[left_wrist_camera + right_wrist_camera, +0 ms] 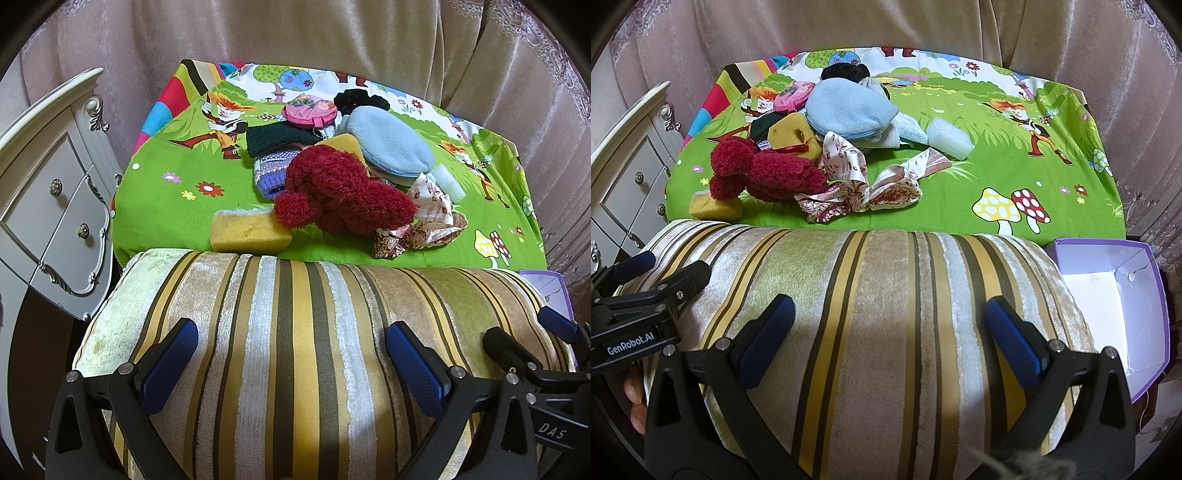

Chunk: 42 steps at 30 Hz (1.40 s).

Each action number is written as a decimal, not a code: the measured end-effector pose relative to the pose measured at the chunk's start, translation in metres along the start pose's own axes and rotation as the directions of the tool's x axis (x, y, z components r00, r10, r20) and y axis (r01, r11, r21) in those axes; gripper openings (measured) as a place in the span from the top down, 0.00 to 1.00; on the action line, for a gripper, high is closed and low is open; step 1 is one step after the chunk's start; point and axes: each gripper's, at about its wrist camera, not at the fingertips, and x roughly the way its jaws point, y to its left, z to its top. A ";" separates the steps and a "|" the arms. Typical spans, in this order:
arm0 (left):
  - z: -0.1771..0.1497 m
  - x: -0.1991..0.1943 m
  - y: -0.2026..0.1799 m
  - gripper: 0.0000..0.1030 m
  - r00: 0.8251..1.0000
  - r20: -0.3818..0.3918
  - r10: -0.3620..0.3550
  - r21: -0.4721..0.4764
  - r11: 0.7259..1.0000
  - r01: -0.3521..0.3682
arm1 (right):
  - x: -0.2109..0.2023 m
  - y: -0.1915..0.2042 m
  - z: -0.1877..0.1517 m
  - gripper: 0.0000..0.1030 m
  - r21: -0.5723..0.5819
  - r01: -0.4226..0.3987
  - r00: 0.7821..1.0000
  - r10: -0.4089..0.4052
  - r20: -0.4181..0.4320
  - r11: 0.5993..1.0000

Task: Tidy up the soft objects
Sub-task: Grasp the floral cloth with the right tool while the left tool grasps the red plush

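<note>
On the green sheet, both wide-open claws (empty) straddle the striped cushion.

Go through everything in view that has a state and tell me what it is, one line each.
left gripper: open, fingers straddling the cushion
right gripper: open, fingers straddling the cushion
striped cushion: lying in front of the pile, not clamped
purple box: open, empty as far as it shows
red knit hat: lying on top of the pile
yellow sponge: lying flat beside the hat
drawers: closed
</note>
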 end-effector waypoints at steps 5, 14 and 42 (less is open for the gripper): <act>0.007 -0.004 0.010 0.00 0.998 -0.006 -0.062 -0.043 0.997 0.061 | 0.003 0.002 0.003 0.00 -0.008 -0.002 1.000 0.002 0.000 1.000; 0.060 0.000 0.000 0.01 0.997 0.056 -0.058 0.096 0.994 0.052 | 0.017 -0.001 0.025 0.00 -0.044 -0.064 0.994 0.059 -0.089 0.997; 0.097 0.033 0.006 0.60 0.967 0.039 -0.253 0.149 0.958 0.244 | 0.131 -0.025 0.106 0.12 0.238 -0.195 0.936 0.253 -0.244 0.952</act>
